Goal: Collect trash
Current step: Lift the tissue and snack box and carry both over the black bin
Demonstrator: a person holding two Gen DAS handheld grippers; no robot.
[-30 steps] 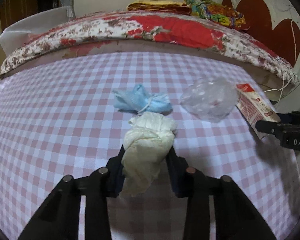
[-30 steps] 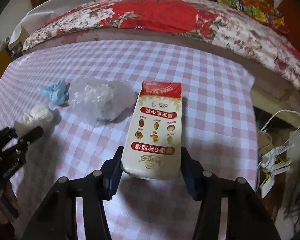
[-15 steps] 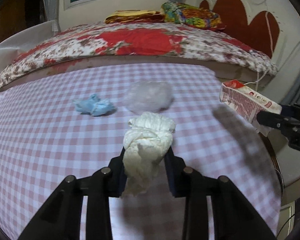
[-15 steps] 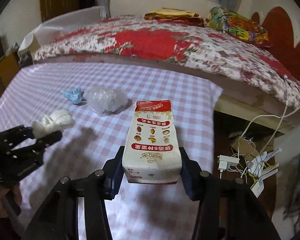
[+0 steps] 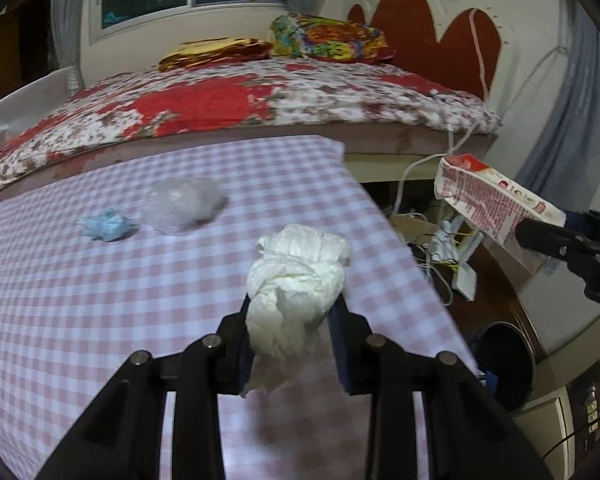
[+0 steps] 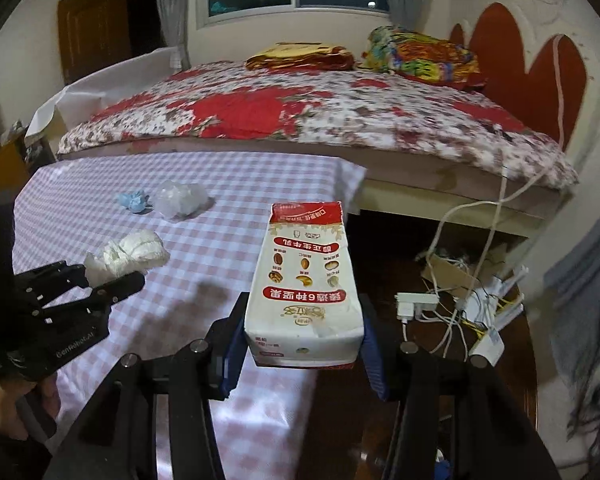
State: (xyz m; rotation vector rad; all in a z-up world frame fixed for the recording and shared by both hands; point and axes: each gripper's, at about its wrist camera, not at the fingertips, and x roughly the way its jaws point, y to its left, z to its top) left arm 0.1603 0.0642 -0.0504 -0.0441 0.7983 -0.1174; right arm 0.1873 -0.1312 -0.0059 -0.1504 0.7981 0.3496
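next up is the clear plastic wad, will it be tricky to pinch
The plastic wad looks crumpled and puffy, so it will probably squash and weigh little. Its sheen hints it may slip. It should not roll far, lying lumpy on the table.

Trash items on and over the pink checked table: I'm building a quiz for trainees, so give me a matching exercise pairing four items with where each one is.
1. white crumpled tissue wad
2. red-and-white milk carton
3. blue crumpled face mask
4. clear crumpled plastic bag

A. on the table, just right of the blue item
B. in the right gripper
C. leftmost on the table
D. in the left gripper

Pairs: 1-D, 2-B, 3-C, 4-A
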